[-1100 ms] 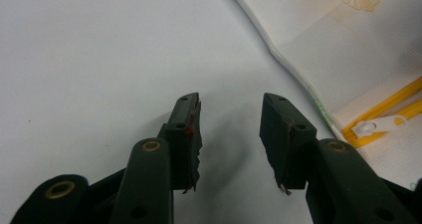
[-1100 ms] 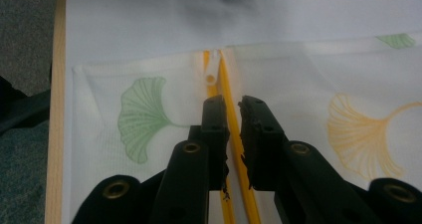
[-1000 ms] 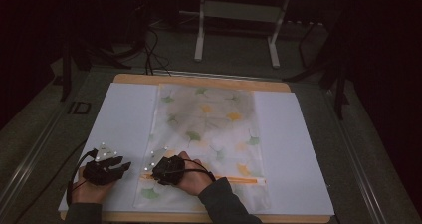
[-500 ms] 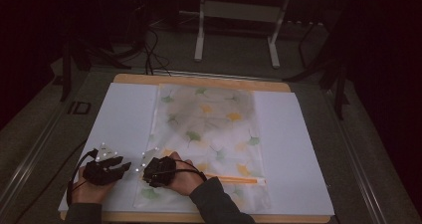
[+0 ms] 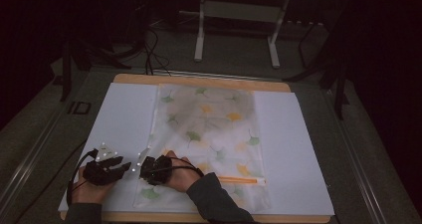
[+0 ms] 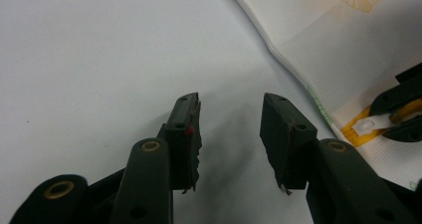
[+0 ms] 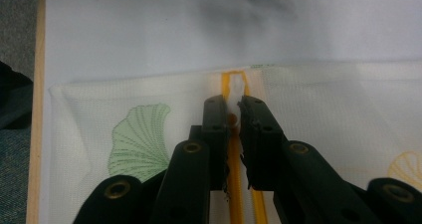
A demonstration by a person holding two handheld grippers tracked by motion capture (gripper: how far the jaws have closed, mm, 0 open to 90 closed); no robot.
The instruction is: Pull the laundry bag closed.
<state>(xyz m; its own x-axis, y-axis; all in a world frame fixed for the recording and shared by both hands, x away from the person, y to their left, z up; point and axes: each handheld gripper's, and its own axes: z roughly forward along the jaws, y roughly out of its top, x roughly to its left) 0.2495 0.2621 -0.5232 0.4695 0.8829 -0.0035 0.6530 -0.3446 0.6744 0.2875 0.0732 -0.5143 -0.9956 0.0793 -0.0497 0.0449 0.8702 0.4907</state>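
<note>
Since a second ago the right hand has slid leftward along the yellow zipper, from mid-bag to the bag's left edge; the left hand has stayed put.

Left gripper [image 5: 125, 165]: rests on the white sheet covering the wooden table [image 5: 199, 79], just beside the bag's left edge. Jaws stand apart with nothing between them; bare white surface shows in the gap in the left gripper view.

Translucent white mesh zipper bag printed with green and yellow ginkgo leaves [image 5: 214, 129]: lies flat, centred on the sheet, with the yellow zipper track [image 5: 239, 180] running across its near end.

Right gripper [image 7: 234, 115]: jaws pinched together on the small white zipper pull tab [image 7: 236, 95], which sits near the end of the track, close to the bag's left edge.

Step in hand, by my reading: drawing the slider along the zipper, nearly at the end of its travel. Opening or closing, cannot tell.

Next likely calls for a short, straight final pull along the track, with the left gripper free to pin the bag's corner against dragging.
</note>
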